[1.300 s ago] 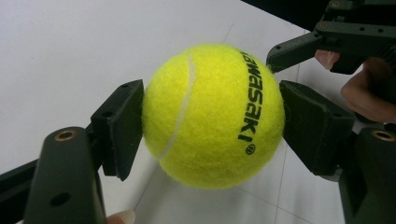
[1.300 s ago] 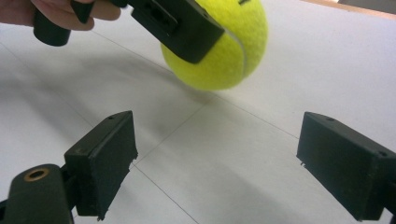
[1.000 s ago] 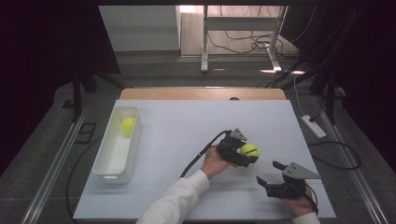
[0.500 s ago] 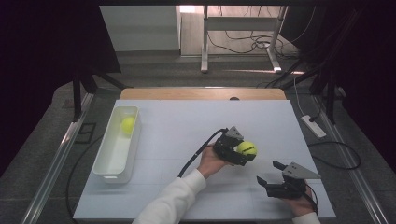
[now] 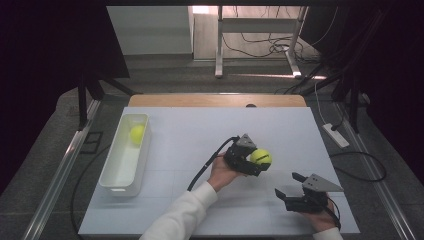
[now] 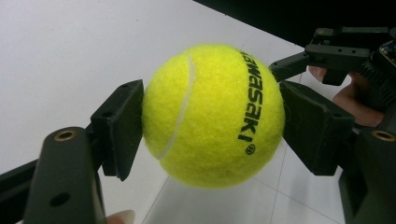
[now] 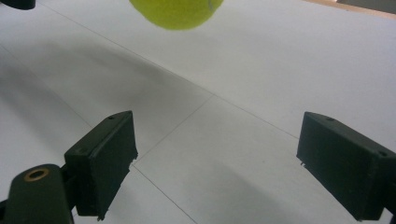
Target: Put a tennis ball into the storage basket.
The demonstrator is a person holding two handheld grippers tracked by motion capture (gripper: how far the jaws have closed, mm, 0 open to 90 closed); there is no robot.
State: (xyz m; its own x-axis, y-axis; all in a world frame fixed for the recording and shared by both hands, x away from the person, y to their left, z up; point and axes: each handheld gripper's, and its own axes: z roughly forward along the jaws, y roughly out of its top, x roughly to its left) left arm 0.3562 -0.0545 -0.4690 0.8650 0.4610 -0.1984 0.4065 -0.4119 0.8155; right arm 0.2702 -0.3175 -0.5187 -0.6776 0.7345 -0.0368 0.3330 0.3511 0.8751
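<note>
A yellow tennis ball (image 6: 212,114) with black lettering sits pressed between both pads of my left gripper (image 6: 212,126), lifted clear of the white table (image 5: 200,130). In the high view that gripper (image 5: 257,162) and its ball (image 5: 261,157) hover right of the table's middle. My right gripper (image 5: 291,184) rests low near the front right, jaws wide apart with nothing between them (image 7: 215,158); the held ball's underside (image 7: 177,11) hangs above and beyond it. A second yellow ball (image 5: 137,134) lies in the far end of the white bin (image 5: 117,186).
The white bin stands lengthwise along the table's left side. A wooden strip (image 5: 215,100) edges the table's far side. A white power strip (image 5: 335,135) lies on the floor off the right edge, with cables and desk legs farther back.
The left hand with the ball has lifted slightly and drifted a little toward the far left. The right gripper has stayed put.
</note>
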